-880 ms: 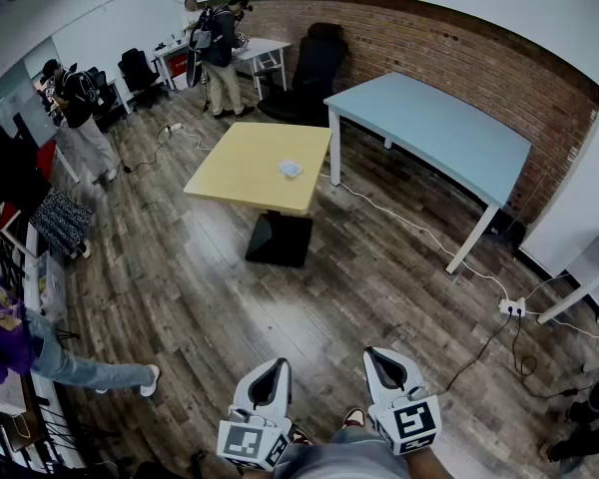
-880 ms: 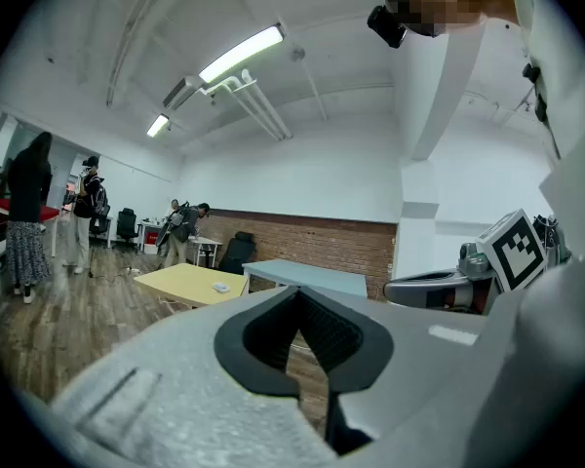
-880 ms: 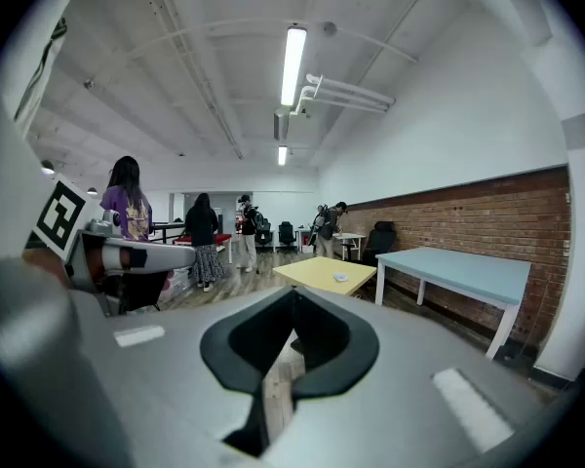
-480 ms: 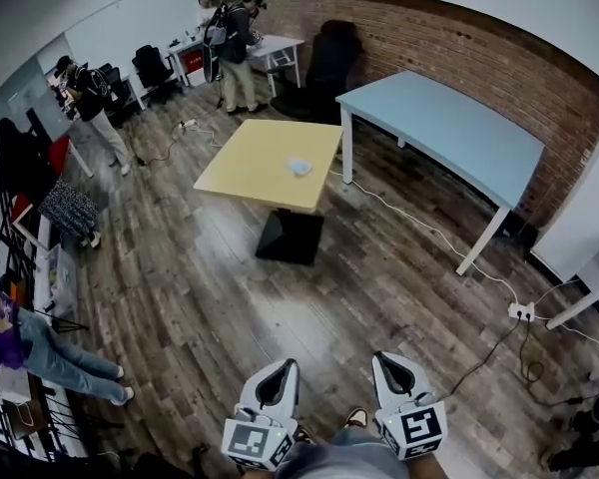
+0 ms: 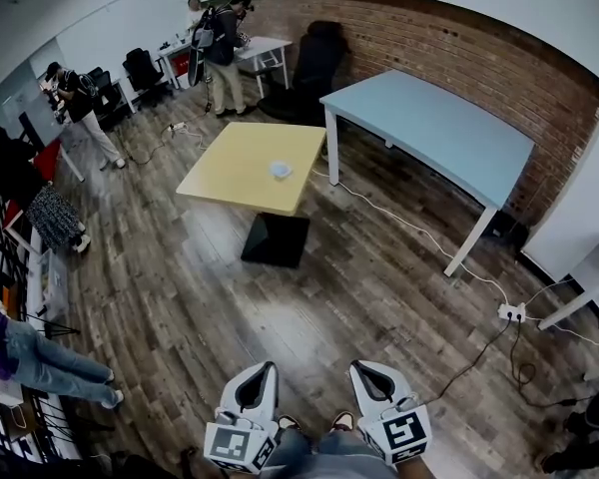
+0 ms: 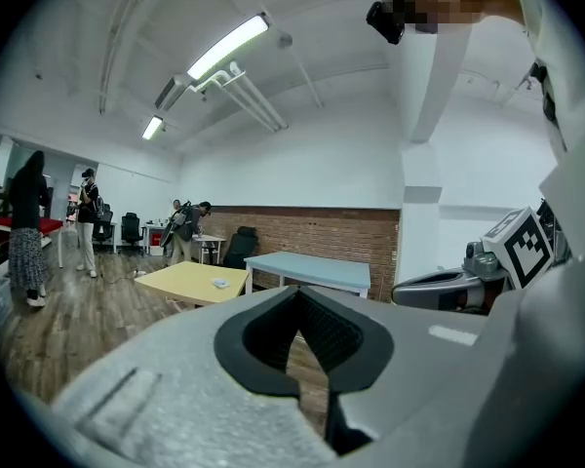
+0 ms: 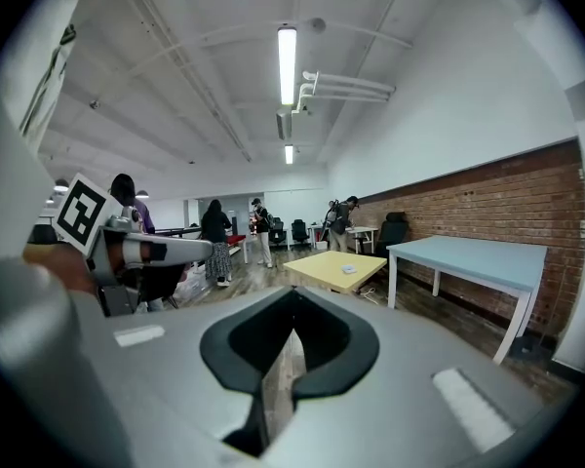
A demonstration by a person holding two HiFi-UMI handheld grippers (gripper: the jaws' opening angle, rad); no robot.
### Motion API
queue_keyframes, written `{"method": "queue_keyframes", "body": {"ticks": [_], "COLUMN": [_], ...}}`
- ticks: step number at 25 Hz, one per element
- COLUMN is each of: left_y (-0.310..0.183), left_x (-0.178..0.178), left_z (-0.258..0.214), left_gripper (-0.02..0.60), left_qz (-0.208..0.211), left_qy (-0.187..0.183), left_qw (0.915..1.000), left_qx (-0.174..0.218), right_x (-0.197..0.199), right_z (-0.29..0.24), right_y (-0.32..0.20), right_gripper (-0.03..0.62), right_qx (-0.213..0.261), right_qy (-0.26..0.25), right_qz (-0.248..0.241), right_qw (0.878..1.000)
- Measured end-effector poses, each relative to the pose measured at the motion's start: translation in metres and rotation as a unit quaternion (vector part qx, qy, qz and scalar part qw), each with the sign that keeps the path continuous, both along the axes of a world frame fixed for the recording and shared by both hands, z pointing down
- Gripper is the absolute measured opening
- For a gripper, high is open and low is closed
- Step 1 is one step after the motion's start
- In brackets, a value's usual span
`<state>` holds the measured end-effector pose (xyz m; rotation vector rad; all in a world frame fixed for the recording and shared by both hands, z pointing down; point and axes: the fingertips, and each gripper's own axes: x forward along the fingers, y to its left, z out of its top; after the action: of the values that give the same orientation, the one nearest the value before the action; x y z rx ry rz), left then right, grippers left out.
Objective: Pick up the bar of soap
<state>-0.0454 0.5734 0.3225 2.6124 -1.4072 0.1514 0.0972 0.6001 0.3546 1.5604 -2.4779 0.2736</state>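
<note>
The bar of soap [image 5: 281, 170] is a small white lump on the yellow table [image 5: 235, 173], far ahead across the wooden floor. In the left gripper view the soap [image 6: 219, 283] is tiny on the table top, and the same holds for the soap [image 7: 348, 269] in the right gripper view. My left gripper [image 5: 257, 375] and right gripper [image 5: 365, 373] are held side by side low in the head view, well short of the table. Both are shut with nothing in them. The left gripper [image 6: 297, 296] and the right gripper [image 7: 292, 305] point toward the table.
A long light-blue table [image 5: 429, 128] stands to the right of the yellow one, by the brick wall. A white cable runs over the floor to a power strip [image 5: 509, 312]. Several people stand at the left and back. A black chair [image 5: 317, 58] sits behind.
The head view has swung a little: the yellow table now sits slightly further left, and both grippers show lower in the frame. People at the left have shifted. The jaws stay shut.
</note>
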Motion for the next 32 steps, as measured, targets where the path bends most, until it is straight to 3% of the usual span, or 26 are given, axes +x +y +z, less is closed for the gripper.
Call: {"method": "queue_keyframes", "body": {"ticks": [7, 16, 32], "left_y": [-0.015, -0.072, -0.185], "left_x": [-0.001, 0.005, -0.060], "left_z": [0.001, 0.001, -0.013], "left_gripper": [0.003, 0.005, 0.005], "left_qz": [0.000, 0.014, 0.000], "left_qy": [0.005, 0.017, 0.042], "left_qw": [1.0000, 0.9998, 0.9988], "left_qx": [0.002, 0.005, 0.025], "right_x": [-0.002, -0.002, -0.071], "right_z": [0.012, 0.007, -0.003], "right_y": [-0.009, -0.062, -0.177], "right_gripper": [0.003, 0.003, 0.003], "right_qx": [-0.011, -0.009, -0.001], "right_qy": [-0.001, 0.011, 0.037], "right_qz": [-0.001, 0.001, -0.019], "right_qw": [1.000, 1.000, 0.999]}}
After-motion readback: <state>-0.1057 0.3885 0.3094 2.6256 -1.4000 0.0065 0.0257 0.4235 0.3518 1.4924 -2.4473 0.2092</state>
